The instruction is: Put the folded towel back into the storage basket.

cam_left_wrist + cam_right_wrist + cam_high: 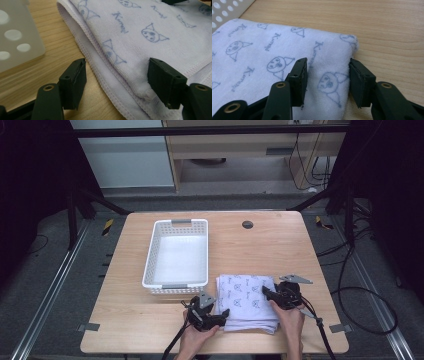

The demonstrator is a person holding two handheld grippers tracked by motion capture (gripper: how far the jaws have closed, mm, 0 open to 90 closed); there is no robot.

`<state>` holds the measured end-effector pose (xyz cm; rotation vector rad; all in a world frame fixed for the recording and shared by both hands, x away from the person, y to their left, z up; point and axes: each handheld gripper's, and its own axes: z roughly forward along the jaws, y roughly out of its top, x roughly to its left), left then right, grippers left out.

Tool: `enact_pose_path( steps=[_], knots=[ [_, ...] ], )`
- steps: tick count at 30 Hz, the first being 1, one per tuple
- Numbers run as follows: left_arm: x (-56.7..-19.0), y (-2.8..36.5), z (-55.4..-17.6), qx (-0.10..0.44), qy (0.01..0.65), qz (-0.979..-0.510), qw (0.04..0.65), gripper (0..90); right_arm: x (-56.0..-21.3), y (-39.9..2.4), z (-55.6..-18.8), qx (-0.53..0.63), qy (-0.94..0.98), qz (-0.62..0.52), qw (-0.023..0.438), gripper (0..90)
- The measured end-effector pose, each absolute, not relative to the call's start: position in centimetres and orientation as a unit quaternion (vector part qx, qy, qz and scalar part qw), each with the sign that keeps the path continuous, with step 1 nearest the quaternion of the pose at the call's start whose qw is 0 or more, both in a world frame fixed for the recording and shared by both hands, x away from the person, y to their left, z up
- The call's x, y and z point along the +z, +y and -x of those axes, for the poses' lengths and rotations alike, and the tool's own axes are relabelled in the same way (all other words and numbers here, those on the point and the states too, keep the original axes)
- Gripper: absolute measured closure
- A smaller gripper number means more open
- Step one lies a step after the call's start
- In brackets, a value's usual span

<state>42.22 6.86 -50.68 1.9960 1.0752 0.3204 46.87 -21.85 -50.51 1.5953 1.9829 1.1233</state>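
Note:
A folded white towel [247,297] printed with blue cat faces lies on the wooden table near its front edge. My left gripper [223,314] is at the towel's near left corner. In the left gripper view its jaws stand wide: one pad [75,80] over bare wood, the other [163,81] on top of the towel [140,30], with the layered hem between them. My right gripper [265,293] is at the towel's right side. In the right gripper view its jaws straddle the folded edge of the towel [262,55], and no pinch shows in the cloth.
A white perforated basket [150,255] stands just left of and behind the towel; its wall shows in the left gripper view [17,37] and a corner in the right gripper view [224,10]. A round hole [247,224] sits in the table's far middle. Bare wood [270,250] lies behind the towel.

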Motion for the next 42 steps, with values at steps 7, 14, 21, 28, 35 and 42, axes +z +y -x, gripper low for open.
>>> enact_pose_path(
  steps=[7, 14, 21, 28, 35, 42],
  knots=[
    [-50.6, 6.4, -42.1, 0.123, 0.427, -0.795, 0.412, 39.3, -50.5, -21.8, -46.9, 0.399, 0.7, -0.568, 0.168, 59.2],
    [-50.4, 6.1, -42.3, 0.098, 0.431, -0.796, 0.414, 50.7, -50.5, -21.7, -46.8, 0.407, 0.694, -0.573, 0.155, 68.0],
    [-50.4, 6.3, -42.6, 0.064, 0.447, -0.785, 0.425, 64.4, -50.6, -21.8, -46.7, 0.416, 0.684, -0.579, 0.152, 71.6],
    [-50.2, 6.5, -42.6, 0.064, 0.446, -0.781, 0.433, 74.8, -50.3, -22.0, -46.7, 0.422, 0.677, -0.586, 0.141, 73.3],
    [-49.5, 6.6, -42.4, 0.074, 0.436, -0.782, 0.44, 76.2, -49.4, -22.3, -46.3, 0.431, 0.674, -0.583, 0.143, 73.7],
    [-48.2, 6.8, -41.9, 0.078, 0.42, -0.785, 0.449, 76.6, -47.4, -22.3, -45.3, 0.447, 0.672, -0.57, 0.154, 73.9]
  ],
)
